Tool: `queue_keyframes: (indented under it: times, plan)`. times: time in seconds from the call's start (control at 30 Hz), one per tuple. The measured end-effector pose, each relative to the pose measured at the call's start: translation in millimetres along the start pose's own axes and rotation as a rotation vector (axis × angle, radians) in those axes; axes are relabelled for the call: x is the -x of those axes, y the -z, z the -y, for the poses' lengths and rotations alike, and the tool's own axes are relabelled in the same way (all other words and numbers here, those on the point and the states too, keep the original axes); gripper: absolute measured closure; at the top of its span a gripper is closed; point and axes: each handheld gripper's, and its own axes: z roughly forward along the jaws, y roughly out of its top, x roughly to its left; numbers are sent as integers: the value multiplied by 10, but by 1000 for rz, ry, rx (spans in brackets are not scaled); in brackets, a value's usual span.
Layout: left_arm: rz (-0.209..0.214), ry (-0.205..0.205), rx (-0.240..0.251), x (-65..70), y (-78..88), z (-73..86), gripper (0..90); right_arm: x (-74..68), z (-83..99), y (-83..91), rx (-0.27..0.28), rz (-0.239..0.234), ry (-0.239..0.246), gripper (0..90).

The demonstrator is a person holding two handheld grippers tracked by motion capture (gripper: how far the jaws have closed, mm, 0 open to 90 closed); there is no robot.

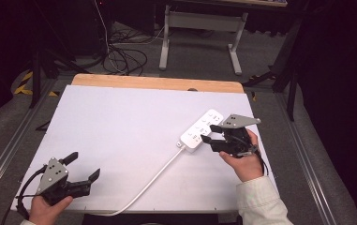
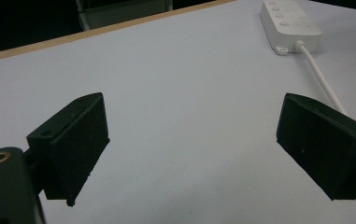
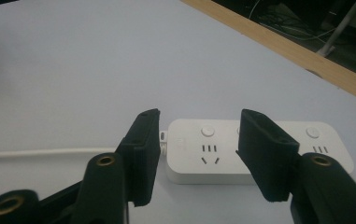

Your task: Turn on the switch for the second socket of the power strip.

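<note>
A white power strip lies on the right side of the white table, its sockets facing up and its white cable running toward the front edge. My right gripper hovers at the strip's cable end, open, one jaw to each side of the first socket. In the right gripper view the power strip sits just beyond the jaws, nothing held between them. My left gripper rests open near the front left corner, far from the strip. The power strip appears at the top right of the left gripper view.
The white tabletop has a wooden back edge. Beyond it are a grey floor, loose cables and a white table frame. A metal rail runs along the right side.
</note>
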Motion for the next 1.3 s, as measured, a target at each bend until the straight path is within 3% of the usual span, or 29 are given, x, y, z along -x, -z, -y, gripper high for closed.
queue_keyframes:
  times: [0.1, 0.17, 0.2, 0.3, 0.37, 0.47, 0.77, 1.3]
  plan:
    - [1, -4, -4, 1, 2, -1, 96, 23, -40, -18, -11, -1, 15, 615]
    - [1, -2, 1, 8, 1, -2, 96, 28, -49, -23, -14, -6, 17, 643]
    - [-1, -4, 1, 10, 2, -2, 96, 48, -73, -45, -21, -12, 18, 711]
    - [-2, -5, 1, 11, 3, -2, 96, 72, -92, -82, -29, -26, 6, 767]
    - [-3, -7, -3, 4, 1, -2, 96, 96, -123, -144, -41, -23, 1, 861]
    - [0, -3, -6, 1, 0, -1, 96, 117, -148, -189, -52, -19, -4, 900]
    - [-9, 8, -19, -7, -14, 6, 96, 262, -161, -523, -129, 15, -59, 900]
    - [-14, 10, -28, -16, -23, 9, 99, 417, -73, -914, -164, 78, -89, 900]
